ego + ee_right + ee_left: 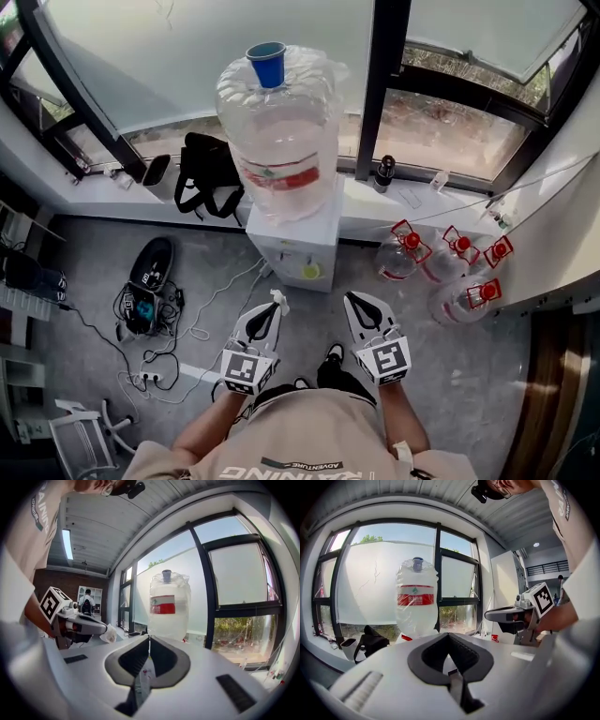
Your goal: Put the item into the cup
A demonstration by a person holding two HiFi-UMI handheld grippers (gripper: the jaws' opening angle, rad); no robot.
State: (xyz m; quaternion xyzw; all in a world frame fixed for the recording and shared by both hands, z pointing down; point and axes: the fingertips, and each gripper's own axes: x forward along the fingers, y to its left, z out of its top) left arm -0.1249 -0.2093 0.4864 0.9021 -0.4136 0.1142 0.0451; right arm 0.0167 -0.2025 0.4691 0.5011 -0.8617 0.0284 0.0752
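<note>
A blue cup [267, 64] stands on top of the big inverted water bottle [279, 131] of the white dispenser [292, 253]; the cup also shows in the left gripper view [417, 564] and the right gripper view [166, 576]. My left gripper [273, 304] points at the dispenser, shut on a small white crumpled item [276, 294], which the right gripper view shows at that gripper's tip [108, 633]. Beside it my right gripper [357, 301] is shut with nothing seen in it. Both grippers are well below the cup.
Three clear jugs with red caps [441, 258] stand on the floor at the right. A black bag [206, 173] and a dark bottle [384, 172] sit on the window sill. Cables and a power strip [150, 323] lie on the floor at the left.
</note>
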